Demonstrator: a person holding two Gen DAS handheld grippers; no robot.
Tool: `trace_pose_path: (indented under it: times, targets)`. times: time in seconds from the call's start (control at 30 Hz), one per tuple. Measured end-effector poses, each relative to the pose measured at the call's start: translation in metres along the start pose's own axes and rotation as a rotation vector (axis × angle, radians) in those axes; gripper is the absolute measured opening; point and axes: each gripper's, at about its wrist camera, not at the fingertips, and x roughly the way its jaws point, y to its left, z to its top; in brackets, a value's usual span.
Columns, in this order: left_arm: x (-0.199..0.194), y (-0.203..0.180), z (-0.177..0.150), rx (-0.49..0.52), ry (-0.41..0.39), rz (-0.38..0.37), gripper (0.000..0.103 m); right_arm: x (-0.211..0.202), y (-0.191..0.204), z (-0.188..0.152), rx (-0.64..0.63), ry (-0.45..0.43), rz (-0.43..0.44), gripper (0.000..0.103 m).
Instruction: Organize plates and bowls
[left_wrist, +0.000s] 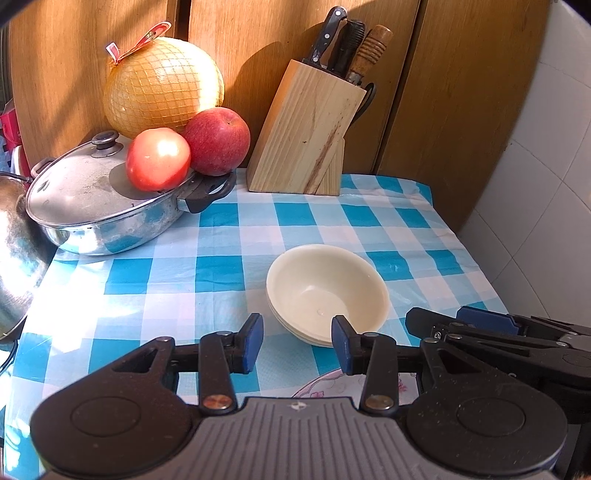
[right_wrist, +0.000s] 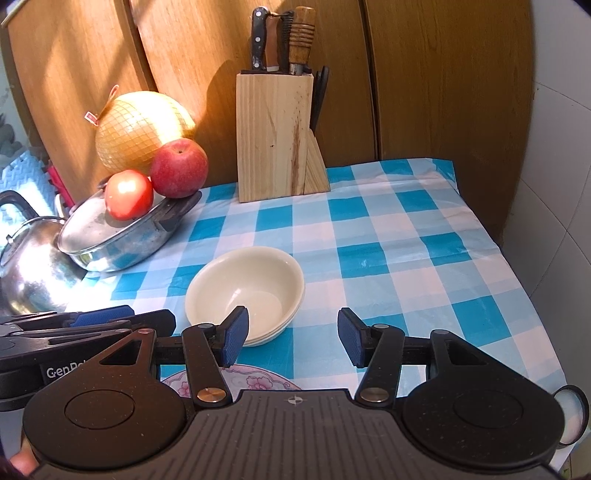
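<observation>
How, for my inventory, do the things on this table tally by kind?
Produce: 3, pomelo, apple, tomato
Cookware: 2, lidded pan, kettle
Knife block: 1
Bowl stack: 1
Floral plate: 1
Total: 8

Just ahead of the left gripper (left_wrist: 297, 341) sits a stack of bowls (left_wrist: 327, 295) on the tablecloth (left_wrist: 229, 236); the same stack lies ahead and left of the right gripper (right_wrist: 292, 338). A plate (right_wrist: 255, 380) lies under both grippers, nearer than the bowls. Far beyond the bowls stands a knife block (left_wrist: 306, 136). Ahead to the left sits a lidded pan (left_wrist: 107, 206), with a tomato (left_wrist: 158, 159) and an apple (left_wrist: 217, 141) on it and a pomelo (left_wrist: 164, 83) behind them. A kettle (right_wrist: 33, 266) stands left of the pan.
</observation>
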Motion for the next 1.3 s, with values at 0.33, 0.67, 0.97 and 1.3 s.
trace_pose_path:
  times: [0.33,0.67,0.97,1.3]
  targets:
    - [0.049,0.006,0.014,-0.063,0.069,0.017,0.034,0.05,-0.015,0.015,0.075,0.078,-0.067,0.063]
    - [0.084,-0.001,0.017,0.002,0.147,0.057,0.025,0.09,-0.028,0.013,0.184,0.193,0.007,0.06]
    - [0.09,-0.003,0.018,-0.01,0.177,-0.018,0.018,0.105,-0.029,0.011,0.247,0.26,0.1,0.023]
    - [0.063,-0.013,0.024,0.033,0.082,-0.013,0.017,0.082,-0.027,0.017,0.227,0.196,0.122,0.023]
